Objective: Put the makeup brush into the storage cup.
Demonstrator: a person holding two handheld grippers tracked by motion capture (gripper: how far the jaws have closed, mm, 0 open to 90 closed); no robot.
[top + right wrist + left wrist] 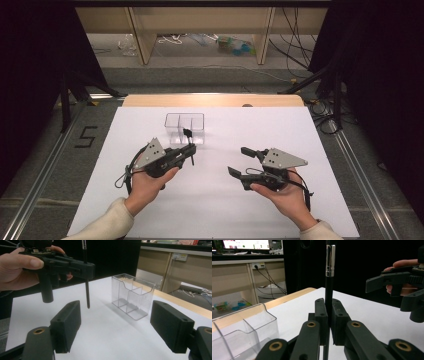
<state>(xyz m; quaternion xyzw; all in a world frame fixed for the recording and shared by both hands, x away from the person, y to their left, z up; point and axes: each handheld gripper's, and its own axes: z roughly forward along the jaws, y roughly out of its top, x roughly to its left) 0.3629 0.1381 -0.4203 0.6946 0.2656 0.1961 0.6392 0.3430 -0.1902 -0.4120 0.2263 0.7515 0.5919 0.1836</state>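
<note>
In the high view, the left gripper [189,150] clamps a black pen [190,146] upright just before the clear divided organizer [184,128]; the right gripper [242,161] is spread wide, empty. The left gripper view shows jaws pinching the pen's barrel. The right gripper view shows its tip above the white table [105,330].

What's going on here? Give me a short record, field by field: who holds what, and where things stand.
left gripper: shut on a black pen, held upright above the sheet
pen tip: hangs clear of the white sheet, seen in the right gripper view
right gripper: open, nothing between its jaws
clear box: has compartments, stands on the sheet beyond the pen
table edge: wooden, beyond the sheet
</note>
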